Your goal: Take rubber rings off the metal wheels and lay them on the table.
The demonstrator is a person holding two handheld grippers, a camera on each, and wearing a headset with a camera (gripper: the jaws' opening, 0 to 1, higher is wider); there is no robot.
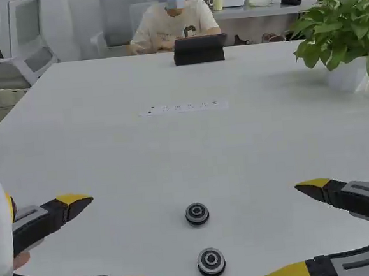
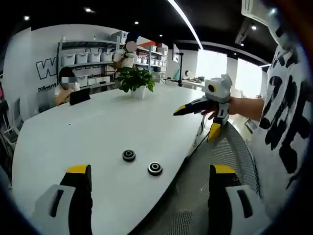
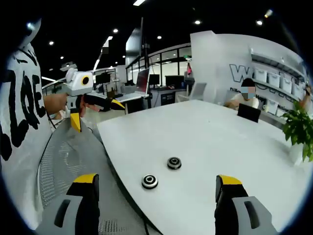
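Note:
Two metal wheels with dark rubber rings lie flat on the white table (image 1: 173, 152), near its front edge. In the head view the far wheel (image 1: 197, 214) sits just behind the near wheel (image 1: 211, 262). My left gripper (image 1: 109, 243) is open at the left, well apart from both wheels. At the right my right gripper (image 1: 284, 232) is open too, with nothing in it. The left gripper view has its own gripper (image 2: 150, 169) wide open, the wheels (image 2: 129, 155) (image 2: 155, 168) ahead, and the right gripper (image 2: 195, 125) beyond. In the right gripper view its gripper (image 3: 156, 178) frames the wheels (image 3: 174, 163) (image 3: 149, 181).
A potted plant (image 1: 339, 33) stands at the table's far right. A person sits at the far end behind a dark laptop (image 1: 198, 49). A flush socket strip (image 1: 183, 107) lies mid-table. Office chairs (image 1: 17, 42) stand at the back left.

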